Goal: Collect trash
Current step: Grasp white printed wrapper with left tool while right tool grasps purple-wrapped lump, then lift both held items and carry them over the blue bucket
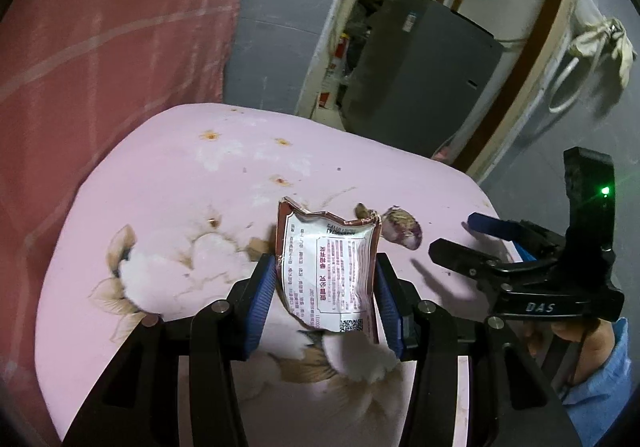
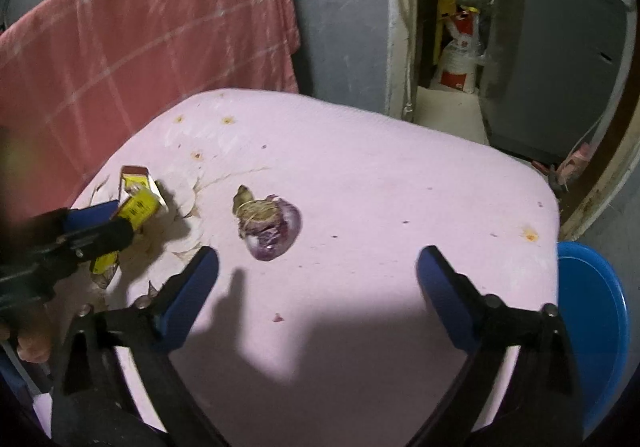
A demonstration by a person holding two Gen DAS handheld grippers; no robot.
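Observation:
A torn snack wrapper (image 1: 330, 271), white with red print, stands upright between the blue pads of my left gripper (image 1: 326, 279), which is shut on it, just above the pink floral table (image 1: 180, 183). In the right wrist view the wrapper (image 2: 138, 207) shows its yellow side at far left, held by my left gripper (image 2: 104, 223). A purple onion scrap (image 2: 268, 225) with dry roots lies on the table mid-left; it also shows in the left wrist view (image 1: 402, 233). My right gripper (image 2: 318, 271) is open and empty, hovering near the onion scrap; it also shows at the right of the left wrist view (image 1: 450, 233).
A red towel (image 2: 140, 39) hangs behind the table. A blue bin (image 2: 592, 319) stands at the table's right edge. A grey appliance (image 2: 552, 55) and bags fill the doorway beyond. The table (image 2: 400, 175) carries small brown stains.

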